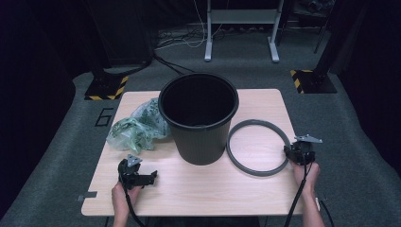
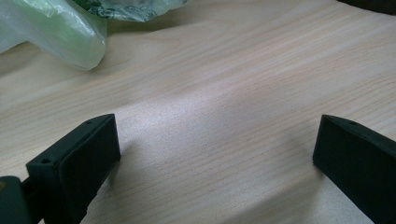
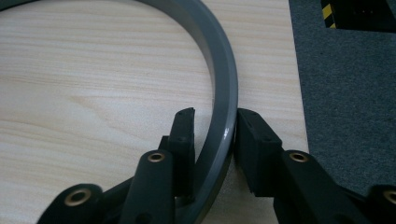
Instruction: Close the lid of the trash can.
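High view: black bin (image 1: 198, 116) stands upright at the centre of the table (image 1: 189, 189), empty as far as I can see, no liner in it. Crumpled green plastic bag (image 1: 137, 128) lies left of the bin, touching or nearly touching its side. Grey ring (image 1: 257, 147) lies flat on the table right of the bin, just beside its base. Right gripper (image 1: 299, 152) sits at the ring's right edge, lower right of frame. Left gripper (image 1: 137, 174) rests on bare table at lower left, below the bag and apart from it.

Left gripper view: jaws stand wide apart with bare wood between them, holding nothing. A corner of the bag (image 2: 60, 32) shows at upper left, well ahead of the jaws.

Right gripper view: jaws straddle the ring's (image 3: 219, 93) band at lower centre, one inside the hoop, one outside. The outer jaw looks to be touching the band, the inner one close with a slight gap, so nearly closed but I cannot tell if the grip is firm. Ring looks flat on the table.

Progress, as I judge it: early. Ring is just being taken; bag not in the bin, ring not on the rim. Lining the bin and fitting the ring both remain.
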{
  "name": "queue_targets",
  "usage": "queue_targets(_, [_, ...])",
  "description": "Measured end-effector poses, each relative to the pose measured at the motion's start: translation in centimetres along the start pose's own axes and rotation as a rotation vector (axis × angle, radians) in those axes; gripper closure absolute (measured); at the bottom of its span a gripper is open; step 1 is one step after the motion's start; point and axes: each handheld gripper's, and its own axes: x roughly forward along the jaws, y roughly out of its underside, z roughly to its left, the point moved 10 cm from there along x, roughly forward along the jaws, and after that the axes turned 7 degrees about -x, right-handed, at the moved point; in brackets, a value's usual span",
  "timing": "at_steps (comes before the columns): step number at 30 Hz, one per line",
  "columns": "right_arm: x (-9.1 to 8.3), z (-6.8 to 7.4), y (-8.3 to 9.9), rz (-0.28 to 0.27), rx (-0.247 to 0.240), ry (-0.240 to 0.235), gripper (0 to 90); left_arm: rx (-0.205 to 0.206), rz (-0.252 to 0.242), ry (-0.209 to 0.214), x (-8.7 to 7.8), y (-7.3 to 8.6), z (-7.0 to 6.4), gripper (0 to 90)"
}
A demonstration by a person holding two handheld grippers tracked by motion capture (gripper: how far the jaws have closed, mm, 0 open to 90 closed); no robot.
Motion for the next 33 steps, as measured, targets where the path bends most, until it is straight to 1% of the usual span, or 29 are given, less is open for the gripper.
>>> queue_targets(3, [0.03, -0.05, -0.06, 0.002, -0.01, -0.01, 73.4, 0.0, 0.0, 0.0, 0.0, 0.0, 0.0, 0.5])
queue_targets(5, [0.05, -0.04, -0.09, 0.004, -0.009, -0.016, 74.7, 0.0, 0.0, 0.0, 0.0, 0.0, -0.01, 0.5])
queue_targets(9, [0.08, -0.02, -0.1, -0.002, -0.009, -0.024, 74.5, 0.002, -0.002, 0.0, 0.01, -0.02, 0.01, 0.5])
queue_targets(12, [0.08, -0.01, -0.09, -0.004, -0.024, -0.029, 74.9, 0.002, -0.002, -0.001, 0.0, -0.02, 0.01, 0.5])
queue_targets(15, [0.08, 0.03, -0.02, -0.027, -0.037, -0.026, 75.1, 0.001, -0.003, -0.001, 0.0, -0.02, 0.0, 0.6])
queue_targets(18, [0.08, 0.06, -0.06, -0.016, -0.035, -0.025, 75.2, 0.0, -0.005, 0.001, 0.01, -0.03, -0.02, 0.7])
queue_targets(21, [0.08, 0.08, -0.08, -0.004, -0.032, -0.022, 74.6, 0.001, -0.004, 0.0, 0.0, -0.02, -0.01, 0.7])
queue_targets(23, [0.08, 0.06, -0.07, -0.011, -0.033, -0.022, 72.6, 0.0, -0.005, 0.001, 0.01, -0.03, -0.02, 0.7])
queue_targets(25, [0.09, 0.15, -0.06, -0.012, -0.039, -0.033, 69.2, 0.001, -0.004, 0.001, 0.01, -0.03, -0.02, 0.7])
queue_targets(27, [0.1, 0.23, -0.08, -0.009, -0.048, -0.028, 69.1, 0.0, -0.004, 0.001, 0.01, -0.03, -0.02, 0.7])
queue_targets(30, [0.13, 0.21, -0.09, -0.021, -0.038, -0.023, 74.8, 0.0, -0.004, 0.0, 0.0, -0.02, -0.01, 0.7])
queue_targets(33, [0.12, 0.32, -0.08, -0.022, -0.035, -0.016, 77.0, 0.0, -0.004, 0.001, 0.01, -0.03, -0.02, 0.7])
